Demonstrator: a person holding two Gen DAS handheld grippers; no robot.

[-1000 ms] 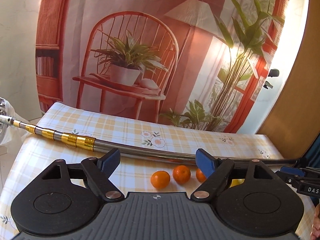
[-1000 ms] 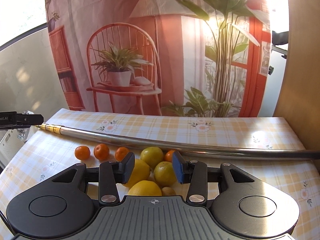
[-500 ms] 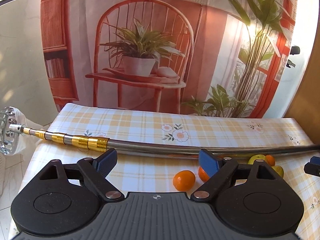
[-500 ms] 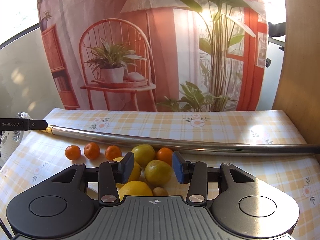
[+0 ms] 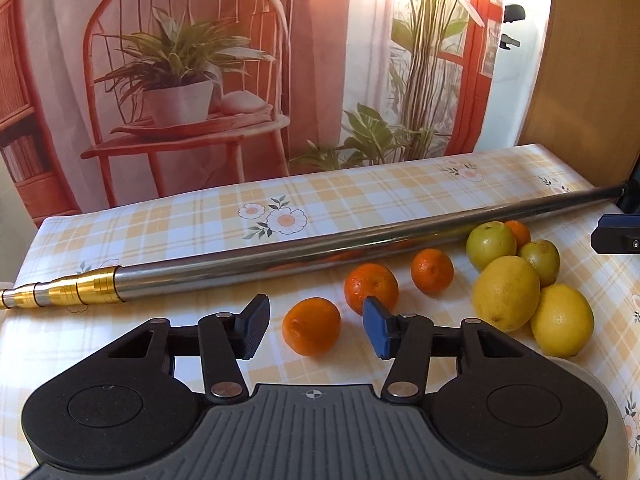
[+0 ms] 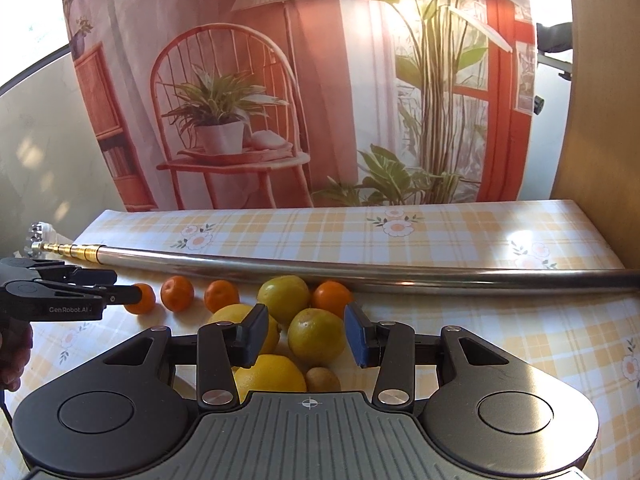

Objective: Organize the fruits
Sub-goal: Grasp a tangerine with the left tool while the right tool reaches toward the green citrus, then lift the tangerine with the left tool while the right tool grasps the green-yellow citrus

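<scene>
Three tangerines lie in a row on the checked tablecloth; the leftmost tangerine (image 5: 311,326) (image 6: 140,300) sits between the fingers of my left gripper (image 5: 314,330), which is open with small gaps on both sides. The other two tangerines (image 5: 371,288) (image 5: 432,271) lie to its right. A pile of lemons (image 5: 506,294) and greenish citrus (image 5: 491,245) lies further right. My right gripper (image 6: 304,336) hangs open low over that pile, with a green-orange citrus (image 6: 316,336) between its fingers. In the right wrist view my left gripper (image 6: 120,300) reaches in from the left.
A long steel pole (image 5: 320,252) with a gold telescopic end lies across the table just behind the fruit. A small brown fruit (image 6: 322,378) and a lemon (image 6: 268,374) sit close under the right gripper. A printed backdrop hangs behind the table; a wooden panel (image 6: 600,100) stands at the right.
My left gripper swung right and lowered to the tangerine row, and its fingers narrowed around the leftmost one. My right gripper crept slightly closer to the pile, its opening unchanged.
</scene>
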